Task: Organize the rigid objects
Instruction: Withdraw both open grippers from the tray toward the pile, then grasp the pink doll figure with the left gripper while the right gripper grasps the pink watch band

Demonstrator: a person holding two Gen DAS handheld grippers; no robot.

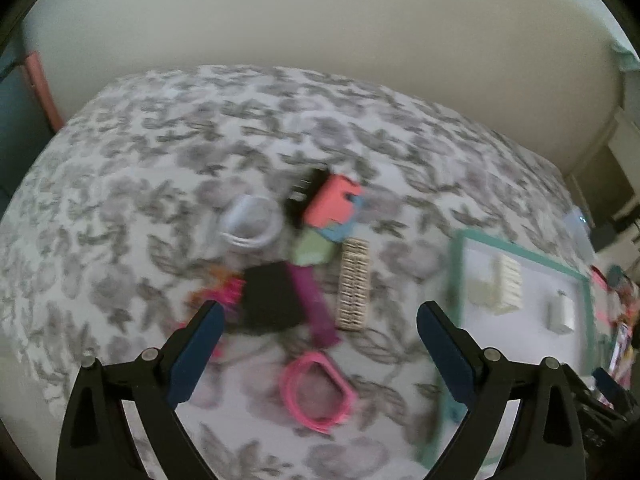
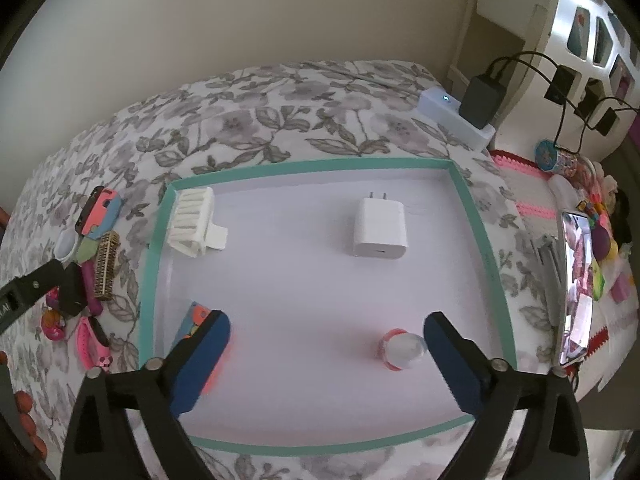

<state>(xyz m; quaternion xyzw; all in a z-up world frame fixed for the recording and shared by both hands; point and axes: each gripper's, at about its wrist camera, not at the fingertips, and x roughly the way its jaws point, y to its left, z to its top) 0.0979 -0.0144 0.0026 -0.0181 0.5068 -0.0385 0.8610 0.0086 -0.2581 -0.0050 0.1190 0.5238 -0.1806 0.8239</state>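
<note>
Teal-rimmed tray [image 2: 466, 196] gathers sorted items; right gripper [image 2: 326, 330] gapes empty above it, left gripper [image 1: 320, 314] gapes over the pile [image 1: 296, 256] beside it.

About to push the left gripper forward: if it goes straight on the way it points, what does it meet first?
Probably the pink bracelet, lying on the flowered bedspread between the open left gripper fingers. Beyond it lie the purple strip and black block. Blur makes depth uncertain.
</note>
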